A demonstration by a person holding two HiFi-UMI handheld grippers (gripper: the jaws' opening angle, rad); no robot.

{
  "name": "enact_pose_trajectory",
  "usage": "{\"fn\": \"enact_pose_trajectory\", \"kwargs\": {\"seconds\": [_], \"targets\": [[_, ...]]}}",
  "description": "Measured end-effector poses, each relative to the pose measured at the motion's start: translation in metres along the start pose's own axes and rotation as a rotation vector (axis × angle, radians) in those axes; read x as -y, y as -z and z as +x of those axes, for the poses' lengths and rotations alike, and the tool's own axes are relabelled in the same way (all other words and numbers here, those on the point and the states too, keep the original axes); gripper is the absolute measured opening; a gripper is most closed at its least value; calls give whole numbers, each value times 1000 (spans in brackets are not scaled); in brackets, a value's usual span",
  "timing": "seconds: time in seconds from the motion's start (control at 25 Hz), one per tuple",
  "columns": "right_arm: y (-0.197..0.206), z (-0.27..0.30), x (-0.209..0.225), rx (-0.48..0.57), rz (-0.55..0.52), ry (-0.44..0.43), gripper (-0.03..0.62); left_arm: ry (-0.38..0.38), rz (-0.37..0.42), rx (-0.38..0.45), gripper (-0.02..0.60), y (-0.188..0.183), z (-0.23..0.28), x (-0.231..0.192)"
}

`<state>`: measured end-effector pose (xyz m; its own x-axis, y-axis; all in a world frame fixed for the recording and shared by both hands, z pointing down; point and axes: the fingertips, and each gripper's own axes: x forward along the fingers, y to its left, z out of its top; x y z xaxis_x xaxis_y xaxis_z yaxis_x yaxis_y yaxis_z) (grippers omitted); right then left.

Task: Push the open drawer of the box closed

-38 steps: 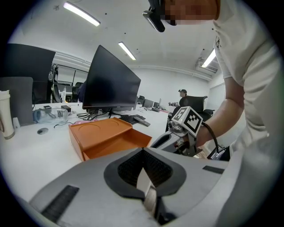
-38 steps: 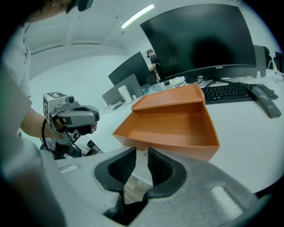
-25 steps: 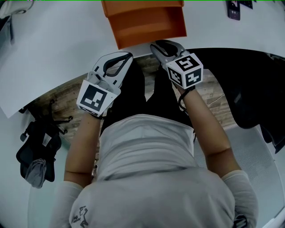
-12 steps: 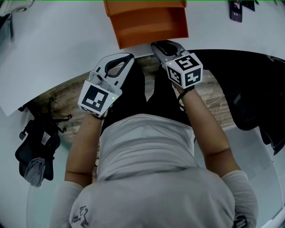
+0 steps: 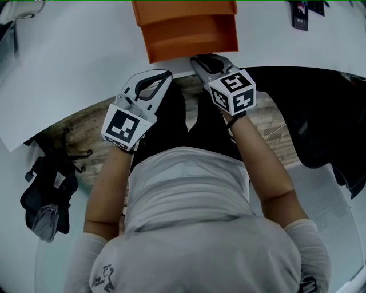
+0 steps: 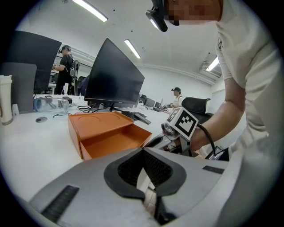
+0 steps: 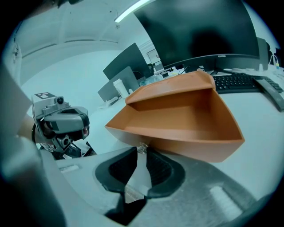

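An orange box [image 5: 186, 11] stands on the white table [image 5: 86, 51], and its drawer [image 5: 194, 37] is pulled out toward me. My right gripper [image 5: 197, 59] is at the middle of the drawer's front. Its jaws have just been closing, and in the right gripper view its fingertips [image 7: 133, 153] pinch the small knob [image 7: 141, 147] under the drawer front [image 7: 177, 146]. To the left, off the table's near edge, my left gripper [image 5: 153, 80] hangs shut and holds nothing. The left gripper view shows the open drawer [image 6: 113, 141] and the right gripper's marker cube [image 6: 183, 123].
A dark phone [image 5: 299, 12] lies at the far right of the table. Behind the box are a monitor [image 6: 113, 80] and a keyboard [image 7: 239, 82]. A black chair [image 5: 46, 189] is on the floor at left, dark cloth [image 5: 311, 114] at right. People stand in the background.
My right gripper has edged forward and a little left, up to the drawer's front. The left gripper has stayed where it was.
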<state>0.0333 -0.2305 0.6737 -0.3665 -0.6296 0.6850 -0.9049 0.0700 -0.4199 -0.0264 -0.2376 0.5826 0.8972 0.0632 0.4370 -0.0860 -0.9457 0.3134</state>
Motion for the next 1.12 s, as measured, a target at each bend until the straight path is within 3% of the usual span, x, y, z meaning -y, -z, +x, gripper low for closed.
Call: {"fn": "enact_pose_trajectory", "kwargs": {"seconds": [1.12], "targets": [[-69, 38, 39, 21, -9, 40, 67, -20, -43, 1, -2, 1, 3, -40]]}}
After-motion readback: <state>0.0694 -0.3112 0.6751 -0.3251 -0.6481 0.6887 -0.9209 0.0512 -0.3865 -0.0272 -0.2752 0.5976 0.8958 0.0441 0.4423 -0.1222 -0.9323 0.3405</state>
